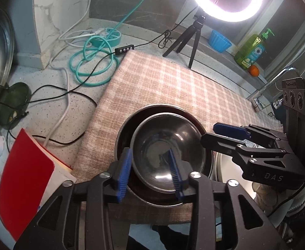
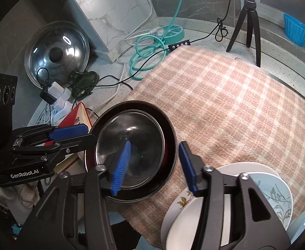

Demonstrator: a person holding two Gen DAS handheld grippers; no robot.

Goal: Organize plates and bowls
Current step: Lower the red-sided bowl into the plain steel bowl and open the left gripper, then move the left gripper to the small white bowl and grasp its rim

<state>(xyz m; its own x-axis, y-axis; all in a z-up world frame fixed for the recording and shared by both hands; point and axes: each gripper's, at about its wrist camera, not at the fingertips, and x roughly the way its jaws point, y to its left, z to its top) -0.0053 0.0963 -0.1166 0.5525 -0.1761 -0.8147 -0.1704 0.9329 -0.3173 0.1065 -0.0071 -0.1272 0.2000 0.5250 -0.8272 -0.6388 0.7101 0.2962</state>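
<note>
A steel bowl [image 1: 169, 150] sits nested inside a larger dark bowl [image 1: 123, 133] on the checked cloth; both show in the right wrist view, the steel bowl [image 2: 131, 137] inside the dark bowl [image 2: 169, 129]. My left gripper [image 1: 150, 173] is open, its fingers straddling the steel bowl's near-left rim. My right gripper [image 2: 155, 167] is open, its fingers straddling the right rims of both bowls; it shows at the right of the left wrist view [image 1: 221, 134]. A stack of white plates [image 2: 219, 198] with leaf patterns lies at the cloth's near right.
A checked cloth [image 1: 173, 83] covers the counter. A red book [image 1: 25, 183] lies left of the bowls. Cables and a teal power strip [image 1: 106, 35] lie behind, with a glass pot lid [image 2: 56, 54], a ring light tripod [image 1: 194, 35], a blue cup [image 1: 219, 40] and a soap bottle [image 1: 250, 52].
</note>
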